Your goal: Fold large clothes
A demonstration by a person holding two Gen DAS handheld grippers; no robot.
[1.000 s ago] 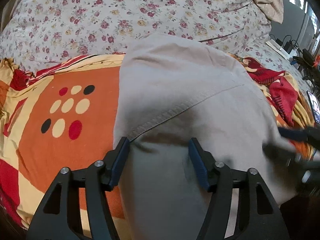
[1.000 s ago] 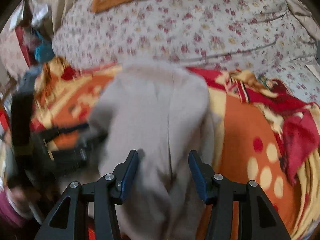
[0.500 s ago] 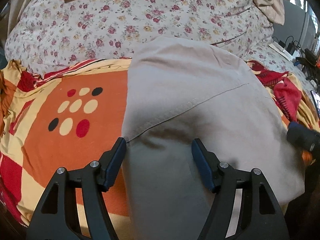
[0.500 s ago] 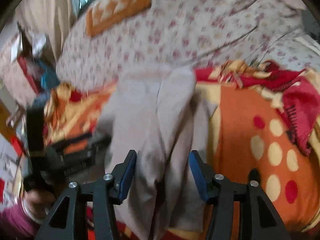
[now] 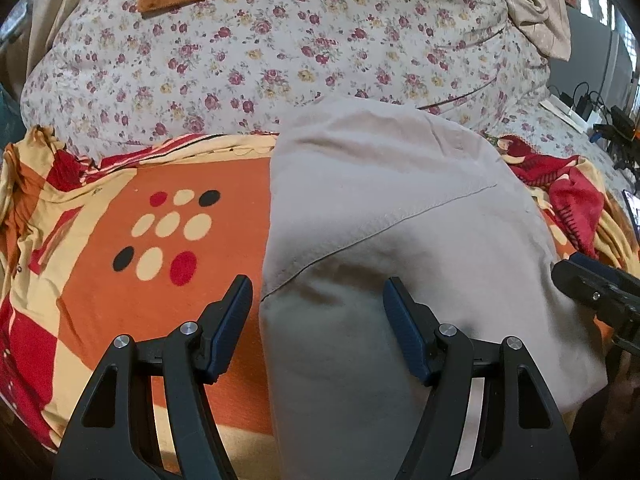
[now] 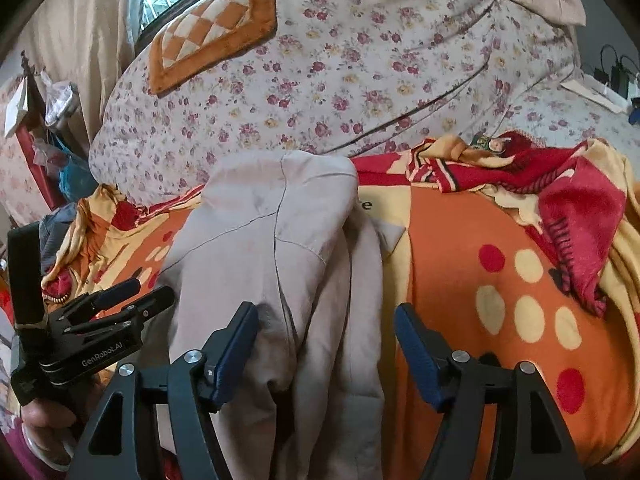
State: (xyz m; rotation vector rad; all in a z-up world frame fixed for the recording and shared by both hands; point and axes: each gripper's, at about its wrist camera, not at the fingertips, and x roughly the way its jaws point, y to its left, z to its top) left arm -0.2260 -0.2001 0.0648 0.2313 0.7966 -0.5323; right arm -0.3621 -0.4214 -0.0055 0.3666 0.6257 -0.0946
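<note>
A large beige garment point(image 5: 400, 240) lies folded on an orange, red and cream blanket point(image 5: 160, 280) on a bed. My left gripper point(image 5: 318, 312) hovers open over the garment's near left edge, its left pad above the blanket and its right pad above the cloth. In the right wrist view the garment point(image 6: 272, 248) runs away from me with a loose fold along its right side. My right gripper point(image 6: 324, 336) straddles that fold; its jaws are opening and the pads do not press the cloth. The left gripper point(image 6: 154, 290) shows at the left, held by a hand point(image 6: 44, 420).
A floral duvet point(image 5: 280, 60) bulges behind the garment, with an orange checked cushion point(image 6: 216, 36) on top. Crumpled red blanket point(image 6: 576, 216) is bunched at the right. Cables and chargers point(image 5: 592, 112) lie at the far right, clutter point(image 6: 60, 152) at the far left.
My right gripper's jaws have spread wider around the garment's fold and the view has steadied. The left gripper has tipped slightly, showing more of the duvet; its opening looks the same.
</note>
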